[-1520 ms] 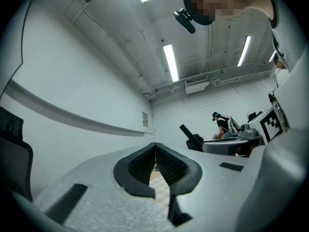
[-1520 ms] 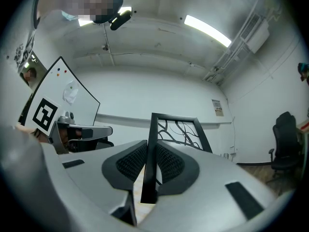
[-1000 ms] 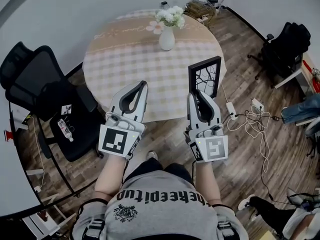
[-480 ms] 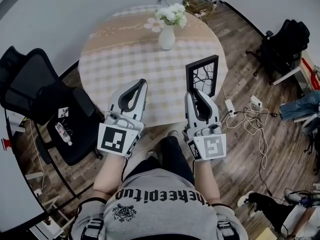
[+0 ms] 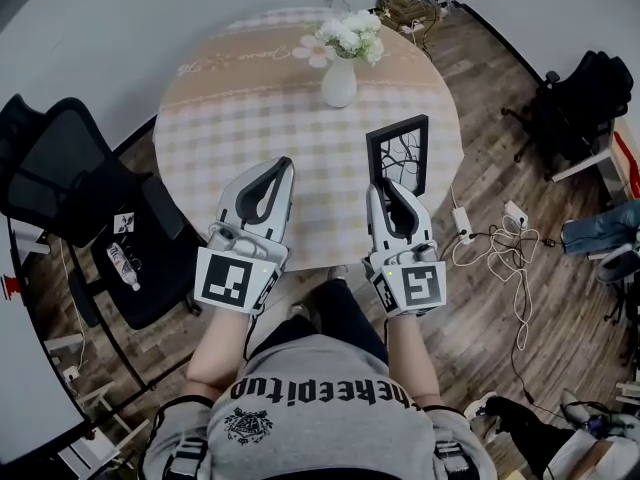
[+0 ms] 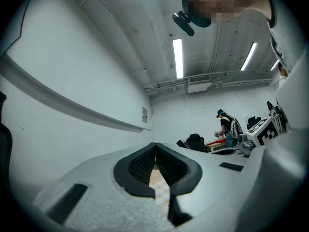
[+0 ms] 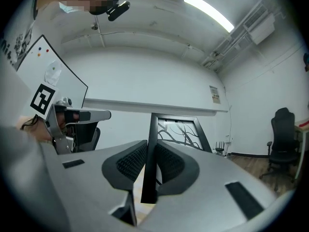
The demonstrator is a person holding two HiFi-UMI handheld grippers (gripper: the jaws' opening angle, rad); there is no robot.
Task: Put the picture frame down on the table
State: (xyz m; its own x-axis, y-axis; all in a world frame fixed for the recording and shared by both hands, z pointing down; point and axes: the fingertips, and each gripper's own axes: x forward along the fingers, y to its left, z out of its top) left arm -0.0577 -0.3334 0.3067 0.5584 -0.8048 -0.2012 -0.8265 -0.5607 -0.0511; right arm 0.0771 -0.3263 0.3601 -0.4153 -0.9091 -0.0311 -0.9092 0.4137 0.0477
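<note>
A black picture frame (image 5: 399, 155) with a tree-branch print stands upright in my right gripper (image 5: 384, 185), which is shut on its left edge. In the right gripper view the frame (image 7: 177, 132) rises from between the jaws. It hangs over the near right part of the round table (image 5: 250, 118), covered in a checked cloth. My left gripper (image 5: 281, 166) is shut with nothing in it, its tips over the table's near edge; in its own view the left gripper (image 6: 155, 146) shows both pads meeting.
A white vase with flowers (image 5: 341, 68) stands at the table's far middle. A black office chair (image 5: 75, 183) sits to the left, another black chair (image 5: 578, 93) to the right. Cables and a power strip (image 5: 495, 238) lie on the wooden floor.
Both grippers have come slightly closer to the table, and the frame now hangs further over the tabletop. The right gripper keeps its hold on it.
</note>
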